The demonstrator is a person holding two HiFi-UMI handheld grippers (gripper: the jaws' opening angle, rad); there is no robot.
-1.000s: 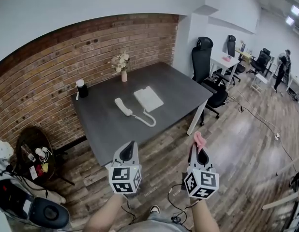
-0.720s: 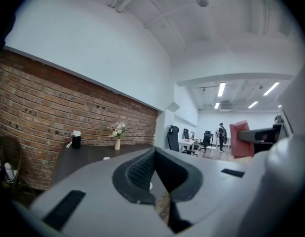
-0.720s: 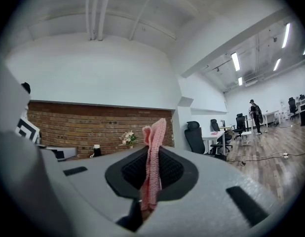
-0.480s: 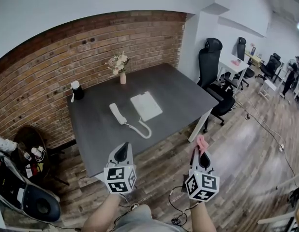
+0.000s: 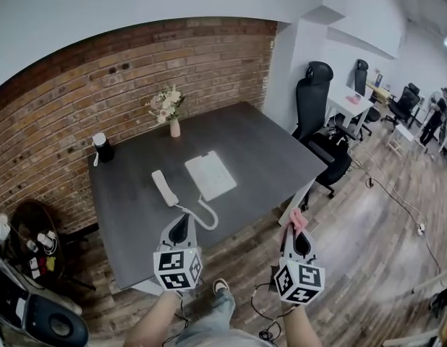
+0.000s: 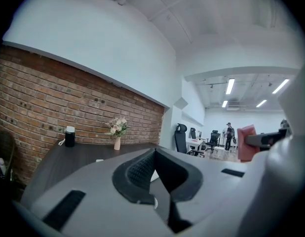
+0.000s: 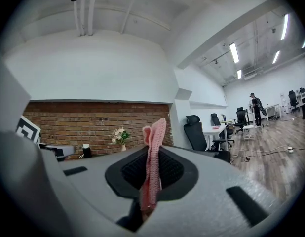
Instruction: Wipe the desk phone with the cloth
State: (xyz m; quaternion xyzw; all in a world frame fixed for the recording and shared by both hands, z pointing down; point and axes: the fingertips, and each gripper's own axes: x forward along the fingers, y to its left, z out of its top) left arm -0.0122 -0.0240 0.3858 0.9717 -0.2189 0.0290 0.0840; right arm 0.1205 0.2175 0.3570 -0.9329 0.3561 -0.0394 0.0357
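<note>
You've stepped closer to the bench (image 5: 274, 157), right gripper (image 5: 298, 231) pinching the limp cloth (image 5: 299, 219) in its jaws, left gripper (image 5: 181, 224) with jaws closed on nothing; the desk phone (image 5: 210, 175), small from here, is probably light and slide-prone, so steady its base.

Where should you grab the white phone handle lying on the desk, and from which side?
Probably the slim middle of the handset, coming straight down from above with the jaws across its narrow width. It lies flat on the desk, off the base, so nothing can slide under it. The empty left hand-held gripper is nearest.
</note>
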